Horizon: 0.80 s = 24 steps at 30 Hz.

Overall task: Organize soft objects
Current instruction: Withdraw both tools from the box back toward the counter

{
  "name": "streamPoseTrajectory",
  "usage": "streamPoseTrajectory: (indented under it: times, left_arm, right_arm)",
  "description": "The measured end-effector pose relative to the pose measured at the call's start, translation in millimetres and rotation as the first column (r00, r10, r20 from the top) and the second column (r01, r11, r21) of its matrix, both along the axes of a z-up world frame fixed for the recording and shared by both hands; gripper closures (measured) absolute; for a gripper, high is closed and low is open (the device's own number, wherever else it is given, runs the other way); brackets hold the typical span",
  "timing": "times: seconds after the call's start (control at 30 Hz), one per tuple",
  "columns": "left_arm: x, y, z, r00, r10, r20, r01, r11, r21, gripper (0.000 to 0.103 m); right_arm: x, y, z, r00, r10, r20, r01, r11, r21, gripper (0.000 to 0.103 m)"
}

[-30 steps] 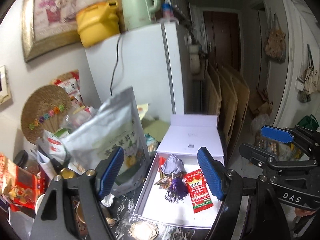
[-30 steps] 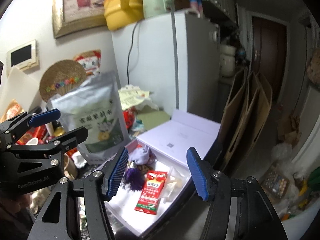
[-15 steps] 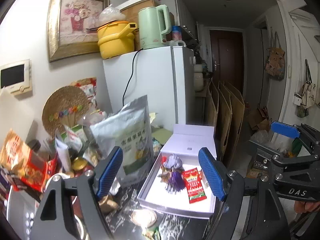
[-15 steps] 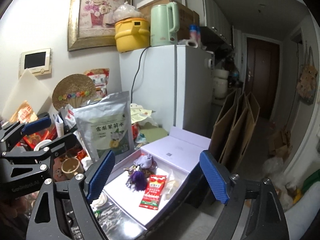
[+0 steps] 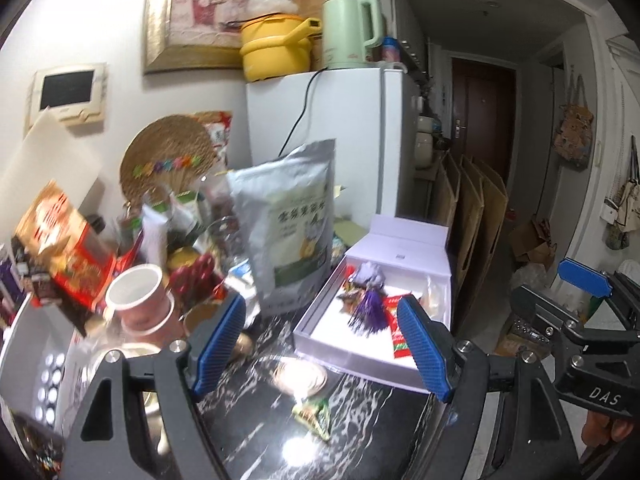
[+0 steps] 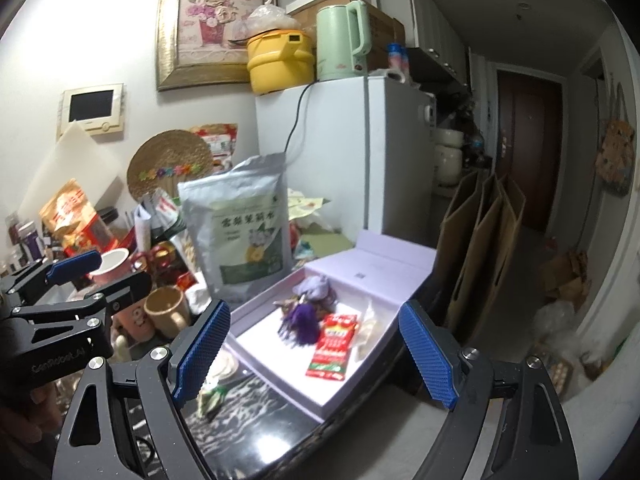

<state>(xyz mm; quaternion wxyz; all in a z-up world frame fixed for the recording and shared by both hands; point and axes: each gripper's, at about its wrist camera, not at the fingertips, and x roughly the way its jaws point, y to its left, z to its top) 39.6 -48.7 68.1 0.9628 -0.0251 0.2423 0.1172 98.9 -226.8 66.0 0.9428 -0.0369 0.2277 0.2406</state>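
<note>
An open lavender box [image 5: 400,376] [image 6: 276,356] sits at the edge of a black marble table. In it lie a purple tasselled sachet [image 5: 370,304] [image 6: 306,316], a red snack packet [image 5: 394,336] [image 6: 332,346] and a clear packet [image 6: 366,334]. My left gripper [image 5: 320,350] is open and empty, held back from the box above the table. My right gripper [image 6: 316,354] is open and empty, also back from the box. Each gripper shows in the other's view, the right [image 5: 584,280] and the left [image 6: 74,266].
A silver pouch [image 5: 292,228] [image 6: 240,228] stands left of the box. Cups [image 5: 138,300] [image 6: 166,312], snack bags and jars crowd the table's left. A small green wrapper [image 5: 314,414] [image 6: 210,398] lies on the marble. A white fridge [image 6: 348,152] stands behind.
Both grippers have pulled back and up from the box, so more of the table and room shows. Both stay open and empty. The box's contents have not moved.
</note>
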Motion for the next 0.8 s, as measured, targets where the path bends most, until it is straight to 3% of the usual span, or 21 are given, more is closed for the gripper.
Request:
streamPoseTrajectory:
  times: [0.33,0.53,0.8]
  left_arm:
    - [-29.1,22.4,-31.0,0.994,0.108,-0.018,-0.108,0.994,0.021,0.025]
    - [-28.4,35.4,-55.4,0.987,0.142,-0.072,-0.14,0.99,0.03,0.025]
    - [-18.6,60.9,-91.6,0.979,0.119,-0.167,-0.129,0.99,-0.051,0.025]
  right_arm:
    - [-7.5,19.5,-47.4,0.994,0.05,-0.102,-0.046,0.998,0.039,0.013]
    - [-5.3,32.3,-71.7,0.986,0.069,-0.151,-0.065,0.997,0.032,0.013]
    - [2.1,52.4,-103.2,0.967,0.11,-0.228,-0.108,0.994,0.022,0.013]
